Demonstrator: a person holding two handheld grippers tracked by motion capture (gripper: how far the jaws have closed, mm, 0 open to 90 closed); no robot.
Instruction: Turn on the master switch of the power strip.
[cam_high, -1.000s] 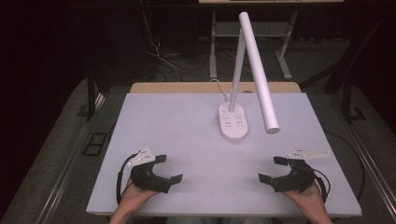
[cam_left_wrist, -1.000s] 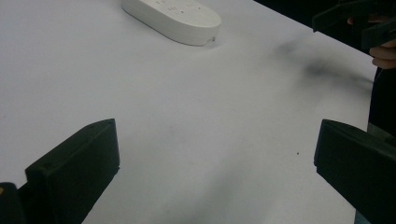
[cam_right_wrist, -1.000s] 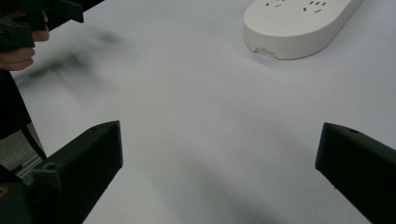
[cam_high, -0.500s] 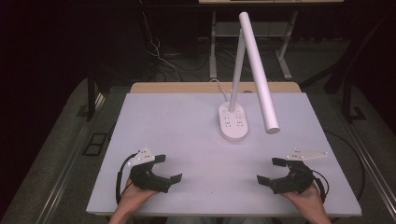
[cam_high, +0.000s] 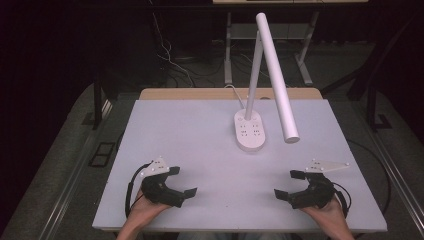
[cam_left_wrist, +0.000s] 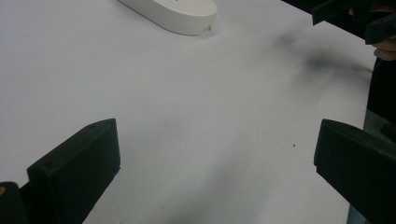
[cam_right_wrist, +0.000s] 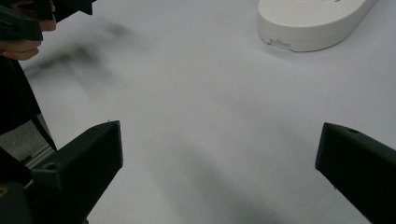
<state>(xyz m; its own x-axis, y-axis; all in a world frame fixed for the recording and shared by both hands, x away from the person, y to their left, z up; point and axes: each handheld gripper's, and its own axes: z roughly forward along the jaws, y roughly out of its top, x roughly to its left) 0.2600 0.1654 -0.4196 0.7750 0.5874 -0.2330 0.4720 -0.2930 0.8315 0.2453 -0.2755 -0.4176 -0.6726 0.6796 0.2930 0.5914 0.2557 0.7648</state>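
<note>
Lamp (cam_high: 260, 90) white, smooth plastic; oval base with socket holes at far centre of matte pale surface (cam_high: 200, 130), slim stem, long tubular head slanting right; unmoved since earlier frame; left gripper (cam_high: 181, 181) and right gripper (cam_high: 286, 184) black, angular, fingers spread wide, empty, near front edge, barely shifted.

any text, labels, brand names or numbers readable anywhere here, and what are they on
None can be read.
Lamp base: small grey marks in two groups on its top, too small to tell whether they are symbols, buttons or text.
Left gripper, right gripper and table: no print visible.
</note>
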